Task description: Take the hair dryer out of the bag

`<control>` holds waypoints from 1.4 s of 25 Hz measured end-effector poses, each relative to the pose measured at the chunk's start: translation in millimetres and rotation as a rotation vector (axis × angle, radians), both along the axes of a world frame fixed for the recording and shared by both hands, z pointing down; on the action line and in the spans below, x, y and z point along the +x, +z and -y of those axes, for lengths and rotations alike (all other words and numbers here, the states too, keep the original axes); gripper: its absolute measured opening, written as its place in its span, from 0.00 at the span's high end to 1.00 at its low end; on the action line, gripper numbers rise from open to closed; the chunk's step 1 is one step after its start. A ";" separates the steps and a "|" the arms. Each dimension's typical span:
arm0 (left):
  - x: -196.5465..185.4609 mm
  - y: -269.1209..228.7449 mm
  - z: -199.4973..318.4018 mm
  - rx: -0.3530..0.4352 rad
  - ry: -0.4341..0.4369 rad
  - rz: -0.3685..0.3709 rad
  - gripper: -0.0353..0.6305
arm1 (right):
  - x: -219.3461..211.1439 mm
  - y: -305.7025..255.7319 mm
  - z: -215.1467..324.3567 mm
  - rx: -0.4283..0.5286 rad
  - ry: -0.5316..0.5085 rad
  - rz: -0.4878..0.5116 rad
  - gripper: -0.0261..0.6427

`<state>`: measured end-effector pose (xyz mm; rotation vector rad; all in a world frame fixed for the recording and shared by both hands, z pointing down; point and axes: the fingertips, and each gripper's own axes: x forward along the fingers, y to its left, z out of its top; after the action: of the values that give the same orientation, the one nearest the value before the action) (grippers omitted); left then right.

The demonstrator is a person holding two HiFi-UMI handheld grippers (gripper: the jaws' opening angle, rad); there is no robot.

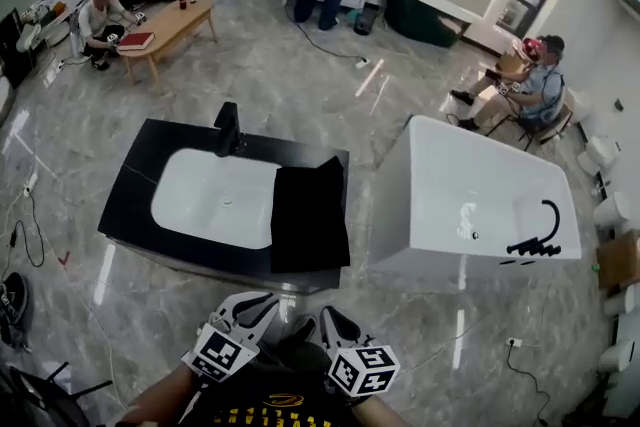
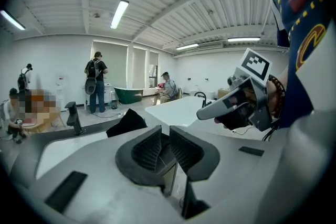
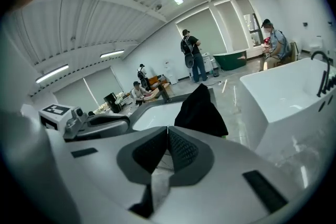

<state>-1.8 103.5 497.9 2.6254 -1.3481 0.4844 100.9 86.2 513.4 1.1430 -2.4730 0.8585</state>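
Observation:
A black bag [image 1: 310,215] lies on the right end of a black vanity counter [image 1: 125,200], draped over the edge of its white basin. It also shows in the left gripper view [image 2: 126,122] and the right gripper view [image 3: 201,110]. No hair dryer is visible. Both grippers hang close to my body, well short of the counter. My left gripper [image 1: 255,303] [image 2: 165,128] has a narrow gap between its jaws and holds nothing. The jaws of my right gripper [image 1: 328,315] [image 3: 168,129] meet at the tips, empty.
A black faucet [image 1: 228,128] stands at the back of the basin. To the right is a white bathtub [image 1: 450,185] with a black tap [image 1: 540,235]. Several people sit or stand at the far side of the room. Cables trail over the marble floor.

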 end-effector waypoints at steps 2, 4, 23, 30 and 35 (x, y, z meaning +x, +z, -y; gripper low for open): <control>5.0 12.0 21.2 -0.020 0.021 0.016 0.90 | 8.0 7.5 13.1 -0.015 0.036 0.006 0.95; 11.0 25.6 38.9 -0.052 0.038 0.035 0.90 | 15.9 19.4 26.2 -0.042 0.064 0.014 0.95; 26.1 177.6 149.6 -0.402 0.260 0.385 0.73 | 36.3 86.7 127.6 -0.269 0.118 0.014 0.95; 21.1 186.6 151.1 -0.427 0.406 0.408 0.83 | 21.4 101.8 121.7 -0.318 0.264 -0.008 0.95; 20.3 178.3 148.1 -0.440 0.494 0.394 0.93 | 7.7 102.5 111.6 -0.333 0.321 -0.003 0.95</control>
<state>18.4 -44.6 676.2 2.5318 -0.5378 1.2555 108.6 -25.4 615.8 1.4269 -2.0658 1.2957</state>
